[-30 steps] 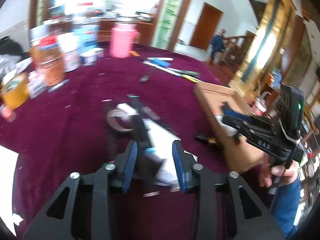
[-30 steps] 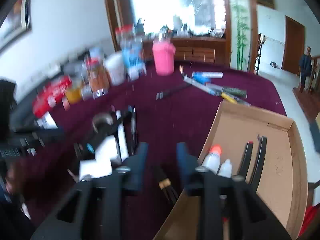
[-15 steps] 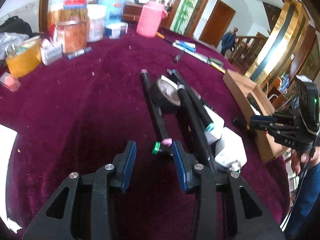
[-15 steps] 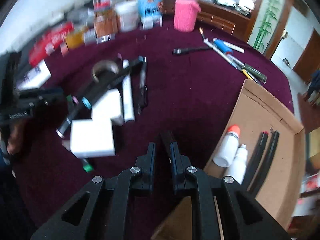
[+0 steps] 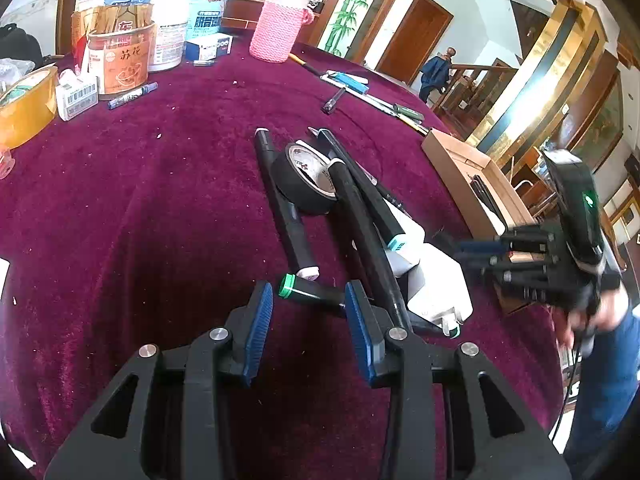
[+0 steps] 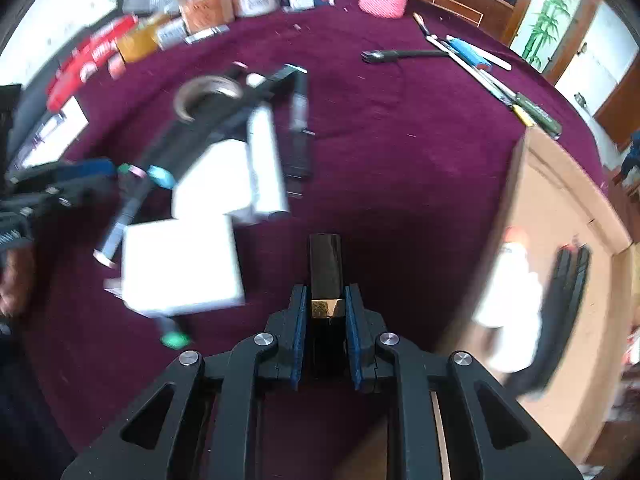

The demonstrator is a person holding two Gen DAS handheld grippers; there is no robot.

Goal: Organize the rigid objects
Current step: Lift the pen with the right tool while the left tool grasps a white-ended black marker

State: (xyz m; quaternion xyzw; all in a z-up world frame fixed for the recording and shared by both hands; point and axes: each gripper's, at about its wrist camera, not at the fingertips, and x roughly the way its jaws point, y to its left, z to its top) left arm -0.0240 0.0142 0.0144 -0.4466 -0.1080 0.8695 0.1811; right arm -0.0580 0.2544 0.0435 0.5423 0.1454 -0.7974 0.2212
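Note:
My left gripper (image 5: 308, 300) is open, low over the maroon cloth, with a green-capped black marker (image 5: 308, 289) lying across between its fingertips. Beyond it lies a pile: black markers (image 5: 286, 204), a black tape roll (image 5: 306, 178) and white boxes (image 5: 438, 292). My right gripper (image 6: 326, 304) is shut on a black tube with a gold band (image 6: 326, 270), held above the cloth left of the cardboard box (image 6: 560, 208). The box holds a white bottle with an orange cap (image 6: 510, 280) and black pens (image 6: 570, 276). The right gripper also shows in the left wrist view (image 5: 476, 252).
Jars, cans, a pink knitted holder (image 5: 278, 26) and a yellow tape roll (image 5: 24, 106) stand along the far and left side. Pens and a blue lighter (image 5: 352, 82) lie at the far right. The table edge runs behind the cardboard box (image 5: 476, 176).
My right gripper closed on the black tube and lifted it off the cloth. My left gripper moved forward until the green-capped marker lies between its open fingers.

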